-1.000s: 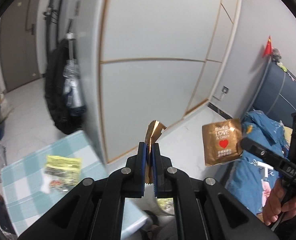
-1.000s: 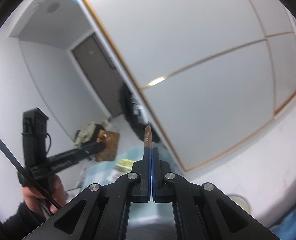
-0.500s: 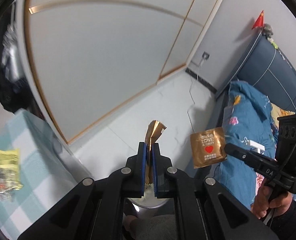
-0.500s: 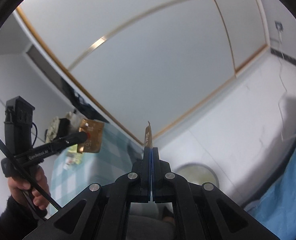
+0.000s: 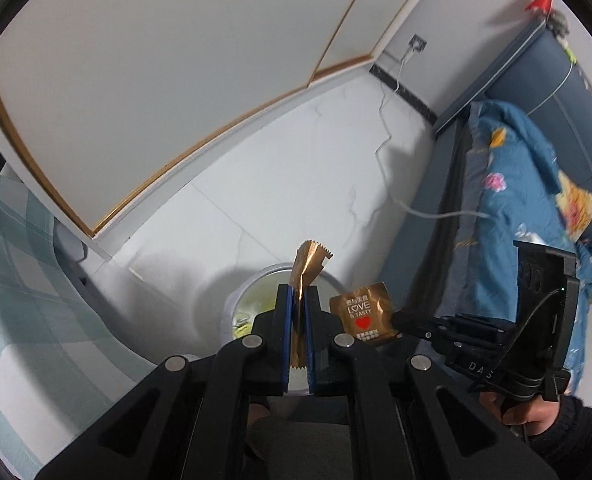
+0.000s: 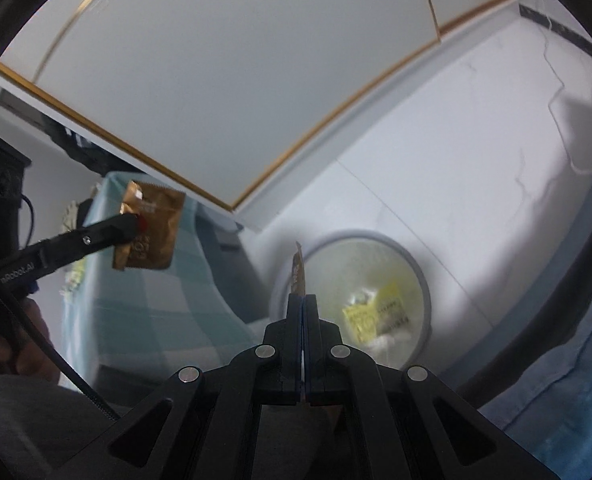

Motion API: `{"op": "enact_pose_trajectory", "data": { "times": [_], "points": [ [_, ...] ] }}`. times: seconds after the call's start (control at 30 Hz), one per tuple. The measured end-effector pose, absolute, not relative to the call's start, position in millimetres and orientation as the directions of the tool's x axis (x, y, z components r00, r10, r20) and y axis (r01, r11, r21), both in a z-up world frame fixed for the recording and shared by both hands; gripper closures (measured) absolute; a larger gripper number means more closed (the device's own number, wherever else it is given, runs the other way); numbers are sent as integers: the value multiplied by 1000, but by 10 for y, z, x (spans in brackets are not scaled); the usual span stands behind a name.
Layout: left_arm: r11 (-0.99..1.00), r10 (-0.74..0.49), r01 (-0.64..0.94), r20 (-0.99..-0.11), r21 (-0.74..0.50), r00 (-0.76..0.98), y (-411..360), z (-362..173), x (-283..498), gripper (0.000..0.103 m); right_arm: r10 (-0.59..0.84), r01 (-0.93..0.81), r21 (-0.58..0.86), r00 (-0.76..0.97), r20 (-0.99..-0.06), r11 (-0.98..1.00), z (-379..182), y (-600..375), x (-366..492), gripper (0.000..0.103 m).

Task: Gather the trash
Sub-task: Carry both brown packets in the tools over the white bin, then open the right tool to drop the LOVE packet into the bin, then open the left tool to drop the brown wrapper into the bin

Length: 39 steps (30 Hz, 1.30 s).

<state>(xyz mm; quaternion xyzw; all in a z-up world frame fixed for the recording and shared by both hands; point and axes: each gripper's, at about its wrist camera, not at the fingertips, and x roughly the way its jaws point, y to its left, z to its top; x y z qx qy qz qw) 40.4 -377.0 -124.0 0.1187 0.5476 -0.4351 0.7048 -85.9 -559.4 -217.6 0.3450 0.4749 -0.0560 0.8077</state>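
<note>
In the left wrist view my left gripper [image 5: 300,294] is shut on a crumpled gold wrapper [image 5: 311,262] that sticks up between its pads. Below it stands a round white trash bin [image 5: 231,304] on the floor. To the right, my right gripper [image 5: 400,322] is shut on a flat gold "LOVE & TASTY" wrapper [image 5: 362,314]. In the right wrist view that flat wrapper [image 6: 299,274] shows edge-on in my right gripper [image 6: 303,300], over the near rim of the bin [image 6: 420,276]. A yellow wrapper [image 6: 376,310] lies inside. My left gripper [image 6: 129,224] holds its gold wrapper [image 6: 151,232] at left.
A table with a teal checked cloth [image 5: 19,280] stands left of the bin. A bed with blue floral bedding [image 5: 516,200] is on the right. A white cable [image 5: 384,152] runs across the pale floor below white wardrobe doors [image 5: 175,80]. A person's hand [image 5: 528,416] grips each handle.
Both grippers have sunk and tipped downward, each still shut on its gold wrapper. The trash bin has come into view under them, and the table has slid off to the left.
</note>
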Motion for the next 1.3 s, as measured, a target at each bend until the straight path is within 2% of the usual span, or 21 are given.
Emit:
{"op": "enact_pose_trajectory", "data": {
  "times": [0.23,0.47,0.53,0.6,0.63,1.0,1.2,1.27,1.3],
  "points": [
    [550,-408,793,-913,-262,-18,-3930,-1517,300,101,245,470,480,476,-845,741,-2447,-5593,-854,96],
    [512,-344,819,-935,-260,-81,-4059,-1734,315,101,200,498,488,524,-828,717,-2339,-5697,-1005,66],
    [501,-336,823,-936,-269,-102,-4076,-1783,306,101,176,504,482,539,-824,717,-2294,-5738,-1050,55],
    [488,-326,832,-939,-264,-108,-4109,-1811,277,101,150,521,474,546,-824,710,-2269,-5779,-1088,38],
    [483,-320,835,-941,-263,-111,-4122,-1825,271,101,137,534,471,548,-825,702,-2260,-5800,-1110,35],
    [451,-262,851,-951,-271,-164,-4201,-2023,199,100,126,568,483,553,-824,667,-2268,-5879,-1185,30],
    [466,-231,847,-959,-255,-162,-4204,-2111,210,92,114,573,479,557,-823,665,-2247,-5902,-1199,25],
    [472,-232,841,-957,-265,-172,-4196,-2117,216,85,110,574,475,555,-824,667,-2235,-5906,-1200,24],
    [474,-239,834,-953,-282,-186,-4192,-2116,221,84,107,576,475,556,-824,666,-2229,-5906,-1203,24]
  ]
}}
